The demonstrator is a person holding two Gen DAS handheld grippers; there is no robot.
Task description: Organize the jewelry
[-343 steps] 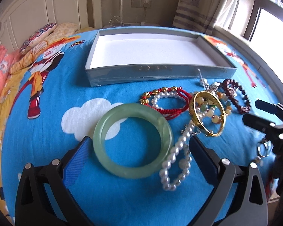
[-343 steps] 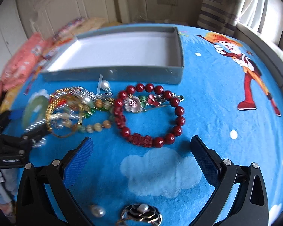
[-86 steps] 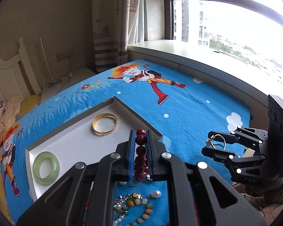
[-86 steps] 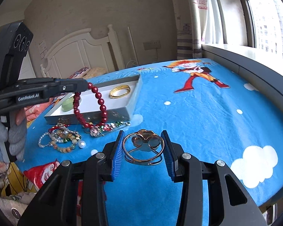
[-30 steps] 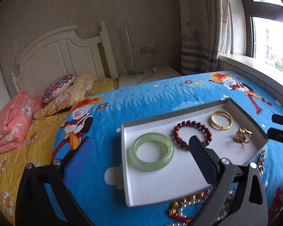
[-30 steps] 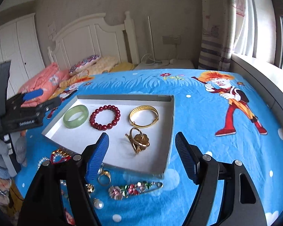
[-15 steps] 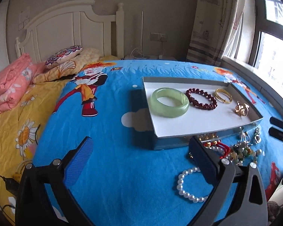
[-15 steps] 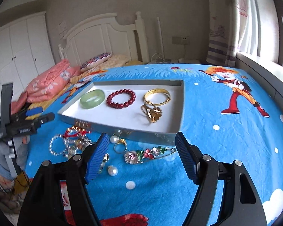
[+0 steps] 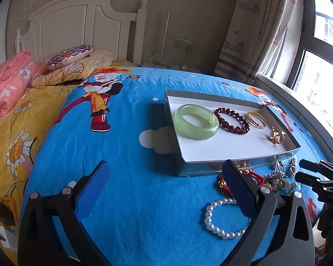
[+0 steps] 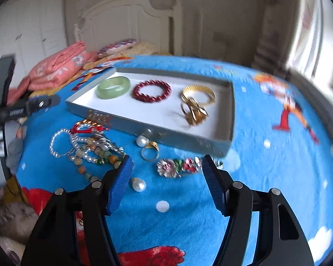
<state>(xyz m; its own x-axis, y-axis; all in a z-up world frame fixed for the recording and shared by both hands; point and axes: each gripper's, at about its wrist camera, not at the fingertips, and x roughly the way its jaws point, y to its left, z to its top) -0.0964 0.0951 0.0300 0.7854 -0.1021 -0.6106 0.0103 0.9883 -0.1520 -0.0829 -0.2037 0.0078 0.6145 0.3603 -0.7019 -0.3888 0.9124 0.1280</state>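
Right gripper (image 10: 166,168): jaws closing, nothing pinched yet, flower brooch (image 10: 177,165) on the bedspread between the tips at 12 o'clock. Left gripper (image 9: 166,186): wide open, empty, pearl bracelet (image 9: 224,218) at 3 o'clock. Beyond, grey tray (image 10: 166,133) holding four pieces; best lowered squarely over the brooch, clear of the ring (image 10: 149,153) at 11 o'clock.

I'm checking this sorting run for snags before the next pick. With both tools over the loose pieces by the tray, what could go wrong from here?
1. The right tool, jaws closing and empty, frames the flower brooch; a loose pearl and ring lie close and could be knocked aside.
2. The beaded strands lie tangled, so lifting one may drag the others.
3. The pearl bracelet lies partly under the left tool's finger, which could snag it.
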